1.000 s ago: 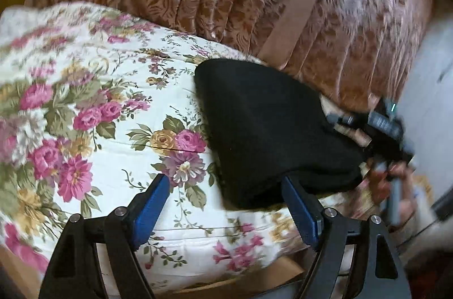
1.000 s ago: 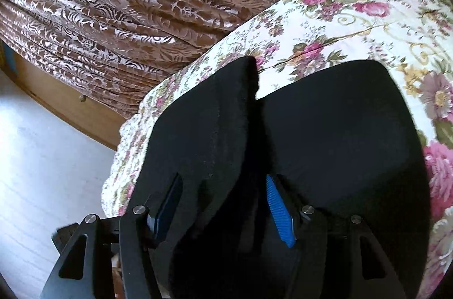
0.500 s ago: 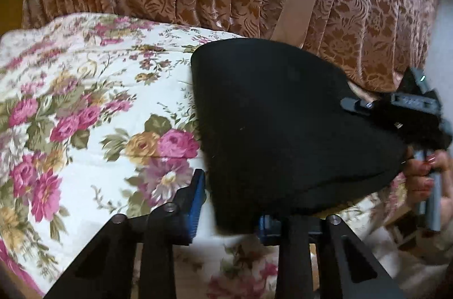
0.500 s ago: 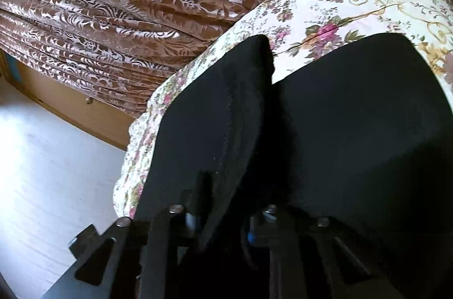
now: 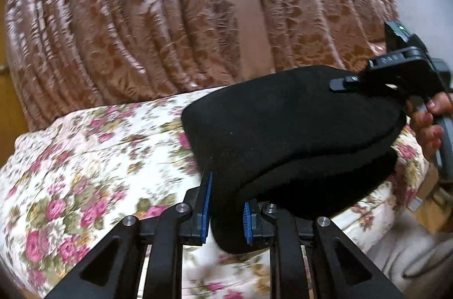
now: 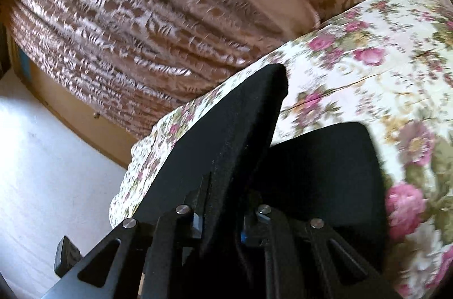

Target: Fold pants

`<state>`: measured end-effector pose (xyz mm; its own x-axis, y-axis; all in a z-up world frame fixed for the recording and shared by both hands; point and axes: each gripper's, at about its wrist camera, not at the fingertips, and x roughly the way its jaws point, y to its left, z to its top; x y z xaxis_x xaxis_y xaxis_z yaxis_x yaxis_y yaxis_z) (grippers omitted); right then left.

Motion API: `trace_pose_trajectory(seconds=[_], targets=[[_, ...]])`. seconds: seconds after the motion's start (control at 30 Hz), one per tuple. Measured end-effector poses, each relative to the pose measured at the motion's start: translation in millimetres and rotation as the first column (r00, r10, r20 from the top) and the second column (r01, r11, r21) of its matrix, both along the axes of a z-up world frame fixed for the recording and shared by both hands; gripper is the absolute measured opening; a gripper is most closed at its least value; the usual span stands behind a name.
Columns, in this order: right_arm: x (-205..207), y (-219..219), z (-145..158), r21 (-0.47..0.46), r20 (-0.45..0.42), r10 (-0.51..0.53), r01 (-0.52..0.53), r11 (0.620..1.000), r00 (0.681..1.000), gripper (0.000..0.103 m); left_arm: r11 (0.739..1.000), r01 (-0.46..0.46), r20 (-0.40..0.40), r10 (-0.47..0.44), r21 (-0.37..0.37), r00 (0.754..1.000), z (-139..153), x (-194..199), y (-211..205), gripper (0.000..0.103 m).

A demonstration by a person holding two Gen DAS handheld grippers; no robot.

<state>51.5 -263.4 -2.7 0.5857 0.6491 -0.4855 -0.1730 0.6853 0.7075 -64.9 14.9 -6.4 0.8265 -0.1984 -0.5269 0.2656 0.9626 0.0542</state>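
Left hand-held gripper clamping black pants, far corner hidden

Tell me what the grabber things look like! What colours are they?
Each hand-held gripper is black, with flat arms with triangular cut-outs joined by round silver bolts. The left hand-held gripper has bright blue ridged pads on its fingers. The right hand-held gripper looks the same; seen from the left wrist view, it carries a small green light and white lettering too blurred to read.

Right claw pads buried in black pants; motion-smeared floral bedspread.
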Motion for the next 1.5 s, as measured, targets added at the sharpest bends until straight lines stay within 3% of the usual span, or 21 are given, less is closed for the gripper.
trace_pose_trajectory(seconds=[0.33,0.73,0.83,0.93,1.03,1.1,1.27,1.4,1.5], targets=[[-5,-46,-17,-0.098,-0.031,-0.083,0.08,0.992,0.996,0.014,0.979,0.133,-0.017,-0.132,0.153,0.991,-15,5,-47,0.022],[2,-38,-53,-0.183,-0.1,-0.099,0.079,0.98,0.99,0.015,0.967,0.156,-0.037,-0.152,0.202,0.988,-33,1,-51,0.026],[2,-37,-55,-0.191,-0.097,-0.102,0.082,0.978,0.99,0.015,0.975,0.184,-0.064,-0.177,0.127,0.982,-24,2,-42,0.028],[0,-35,-54,-0.218,-0.079,-0.098,0.078,0.973,0.992,0.016,0.982,0.186,-0.12,-0.189,-0.036,0.975,-12,10,-24,0.03],[0,-29,-52,-0.258,-0.06,-0.094,0.076,0.963,0.994,0.016,0.969,0.177,-0.152,-0.204,-0.172,0.967,0,12,-8,0.03],[-1,-25,-51,-0.289,-0.043,-0.089,0.073,0.955,0.995,0.017,0.961,0.192,-0.156,-0.224,-0.198,0.962,5,9,-5,0.03],[0,-27,-52,-0.289,-0.039,-0.071,0.057,0.956,0.997,0.017,0.96,0.215,-0.186,-0.248,-0.182,0.951,5,-2,11,0.03],[1,-28,-53,-0.288,-0.032,-0.065,0.053,0.956,0.997,0.017,0.939,0.165,-0.179,-0.225,-0.301,0.958,17,3,31,0.03],[0,-26,-52,-0.299,-0.026,-0.065,0.054,0.953,0.998,0.017,0.936,0.153,-0.144,-0.207,-0.318,0.968,35,20,24,0.03]])
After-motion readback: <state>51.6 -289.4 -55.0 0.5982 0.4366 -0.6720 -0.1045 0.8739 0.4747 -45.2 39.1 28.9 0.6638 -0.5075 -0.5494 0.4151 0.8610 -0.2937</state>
